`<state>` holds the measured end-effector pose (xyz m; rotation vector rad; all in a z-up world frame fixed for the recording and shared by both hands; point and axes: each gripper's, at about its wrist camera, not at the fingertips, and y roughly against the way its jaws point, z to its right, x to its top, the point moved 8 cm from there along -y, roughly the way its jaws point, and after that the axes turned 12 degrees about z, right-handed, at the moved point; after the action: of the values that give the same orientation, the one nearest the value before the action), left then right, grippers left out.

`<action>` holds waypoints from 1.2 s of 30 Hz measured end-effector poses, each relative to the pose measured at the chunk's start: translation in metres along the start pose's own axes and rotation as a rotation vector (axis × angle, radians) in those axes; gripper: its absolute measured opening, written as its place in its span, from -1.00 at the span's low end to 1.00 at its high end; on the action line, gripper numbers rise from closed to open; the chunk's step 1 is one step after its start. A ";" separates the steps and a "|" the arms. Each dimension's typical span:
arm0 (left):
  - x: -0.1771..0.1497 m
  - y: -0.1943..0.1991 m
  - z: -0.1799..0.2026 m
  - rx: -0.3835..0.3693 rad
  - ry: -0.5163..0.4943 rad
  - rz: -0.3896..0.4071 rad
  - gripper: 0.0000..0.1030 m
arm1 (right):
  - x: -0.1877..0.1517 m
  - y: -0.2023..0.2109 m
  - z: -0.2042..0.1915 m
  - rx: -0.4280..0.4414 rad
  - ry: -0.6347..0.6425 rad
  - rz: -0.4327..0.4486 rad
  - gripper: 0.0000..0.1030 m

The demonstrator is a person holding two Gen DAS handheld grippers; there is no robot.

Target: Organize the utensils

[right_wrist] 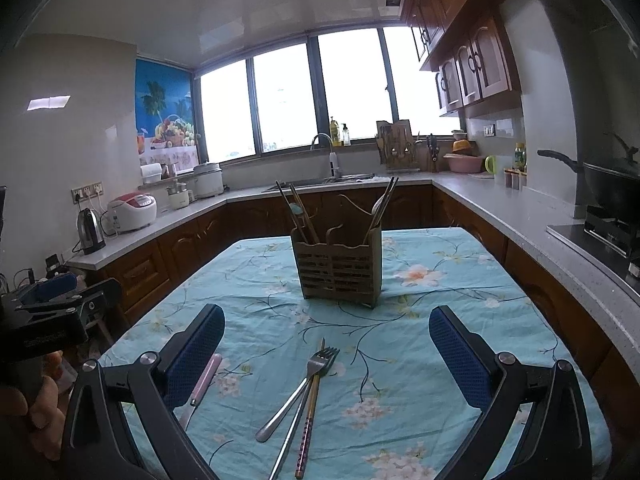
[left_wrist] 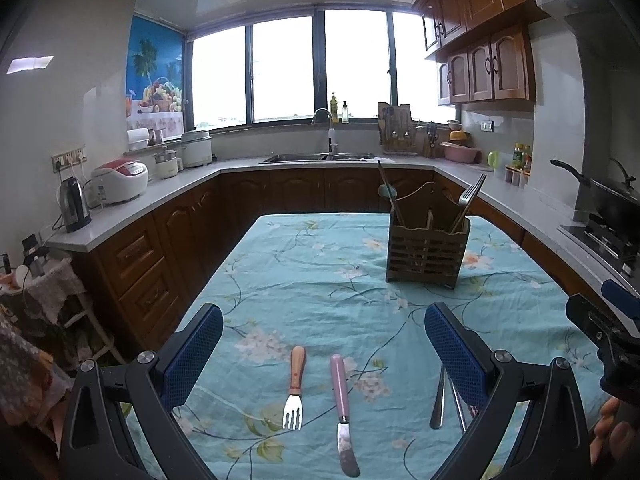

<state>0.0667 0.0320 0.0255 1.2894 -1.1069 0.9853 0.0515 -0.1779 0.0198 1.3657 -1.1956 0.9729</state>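
1. The left gripper [left_wrist: 323,354] hangs low over the table with its jaws spread wide and nothing between them. That spread looks chosen to straddle a utensil before closing. Directly between its blue pads [left_wrist: 192,354] lie a wooden-handled fork [left_wrist: 295,388], tines toward the camera, and just to its right a pink-handled butter knife [left_wrist: 342,404], blade toward the camera. Both rest flat on the floral tablecloth [left_wrist: 304,272], apart from each other, so either can be taken singly.

2. The right gripper [right_wrist: 326,354] is likewise wide and empty. Between its pads [right_wrist: 460,364] a steel fork [right_wrist: 308,380] lies across a pair of chopsticks [right_wrist: 308,424], touching them. This overlap makes a clean single pick harder, I judge. The pink knife handle shows just beside its left pad.

3. Ahead of both grippers, well beyond the loose pieces, stands the slatted wooden utensil caddy [right_wrist: 338,276], upright on the cloth. Chopsticks and a fork already stand in its compartments, handles or tips up, so sorting appears partly done.

4. Four loose items remain near the grippers; the next move likely calls for closing on one handle.
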 end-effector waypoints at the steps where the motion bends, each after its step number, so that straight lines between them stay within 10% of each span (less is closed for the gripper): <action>1: 0.000 0.001 0.000 0.000 0.001 0.001 0.99 | 0.000 0.000 0.000 0.001 0.001 0.000 1.00; 36: 0.002 0.002 0.002 0.003 -0.004 0.010 0.98 | 0.002 0.000 -0.003 0.004 0.004 -0.001 1.00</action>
<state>0.0651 0.0304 0.0283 1.2900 -1.1161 0.9922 0.0524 -0.1749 0.0225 1.3668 -1.1900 0.9778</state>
